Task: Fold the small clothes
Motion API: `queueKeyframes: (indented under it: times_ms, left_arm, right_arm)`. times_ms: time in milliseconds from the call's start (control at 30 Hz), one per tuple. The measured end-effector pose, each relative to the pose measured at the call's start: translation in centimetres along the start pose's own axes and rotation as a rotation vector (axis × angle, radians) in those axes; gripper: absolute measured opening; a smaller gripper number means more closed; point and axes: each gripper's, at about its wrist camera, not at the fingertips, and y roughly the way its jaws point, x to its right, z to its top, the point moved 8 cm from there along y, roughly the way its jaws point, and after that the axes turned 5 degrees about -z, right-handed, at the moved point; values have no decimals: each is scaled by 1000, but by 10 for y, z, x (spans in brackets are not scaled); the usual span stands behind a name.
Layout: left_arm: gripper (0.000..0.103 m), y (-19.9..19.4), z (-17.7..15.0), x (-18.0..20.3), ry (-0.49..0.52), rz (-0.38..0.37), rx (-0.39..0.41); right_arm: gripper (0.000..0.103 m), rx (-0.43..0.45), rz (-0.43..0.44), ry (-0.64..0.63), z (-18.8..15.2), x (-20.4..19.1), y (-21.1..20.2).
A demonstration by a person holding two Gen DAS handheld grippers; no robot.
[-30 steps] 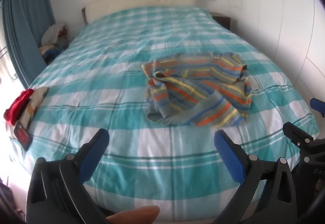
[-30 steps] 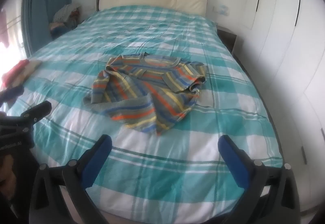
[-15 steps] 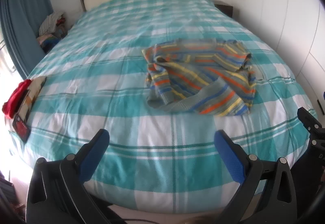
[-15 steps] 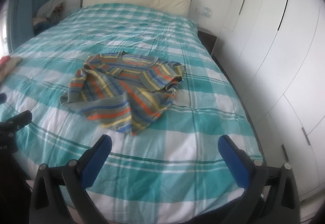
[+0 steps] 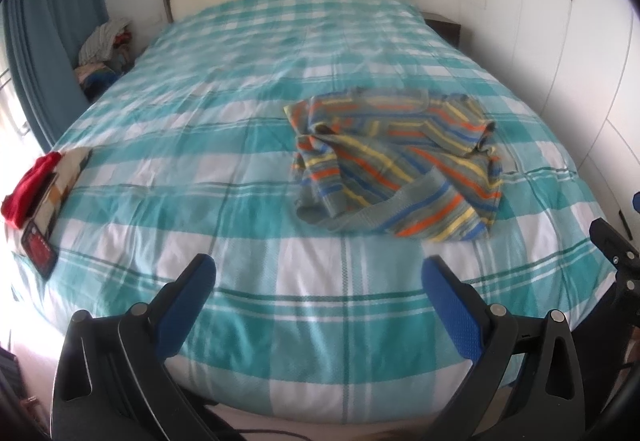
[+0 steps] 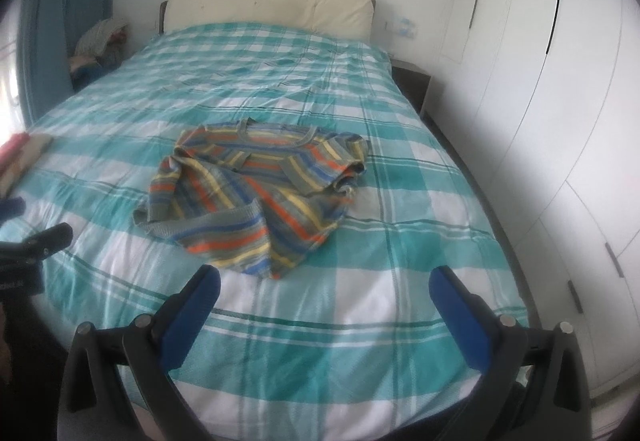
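Observation:
A small striped shirt (image 5: 396, 165) in grey, orange, yellow and blue lies crumpled on the teal checked bedspread (image 5: 224, 169), right of the bed's middle. From the right wrist the same striped shirt (image 6: 256, 193) lies just ahead and left, neck opening toward the headboard. My left gripper (image 5: 318, 277) hangs open above the foot of the bed, short of the shirt, nothing between its blue fingers (image 5: 188, 301). My right gripper (image 6: 324, 285) is open too, its gap just below the shirt's near hem. Neither touches the cloth.
A stack of folded clothes with a red piece on top (image 5: 36, 185) sits at the bed's left edge, a dark red-faced item (image 5: 39, 249) beside it. White wardrobe doors (image 6: 540, 89) line the right. A laundry heap (image 5: 104, 45) and blue curtain (image 5: 48, 41) stand far left.
Both views have shifted: the shirt sits a little farther right and lower in the left wrist view, and back toward centre in the right wrist view. A fingertip at the bottom edge is gone.

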Motion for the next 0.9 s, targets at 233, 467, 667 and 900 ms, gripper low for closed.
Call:
queueKeyframes:
  times_ms: [233,467,667,900]
  left_arm:
    - [103,3,-2,-8,-20,-3,-15]
    - [103,6,-4,-9,-18,-7,-34]
    - [103,6,-3,-5,-18,-18,-33]
    - [103,7,-3,-4,-10,-14,-33]
  right_arm:
    - [103,-12,23,-2,2,-7,1]
    - [103,-36,27,0,-2,-8,3]
    - [103,-40,39,-15,-1,-13,2]
    - [103,-35,38,-9,2,-14,1]
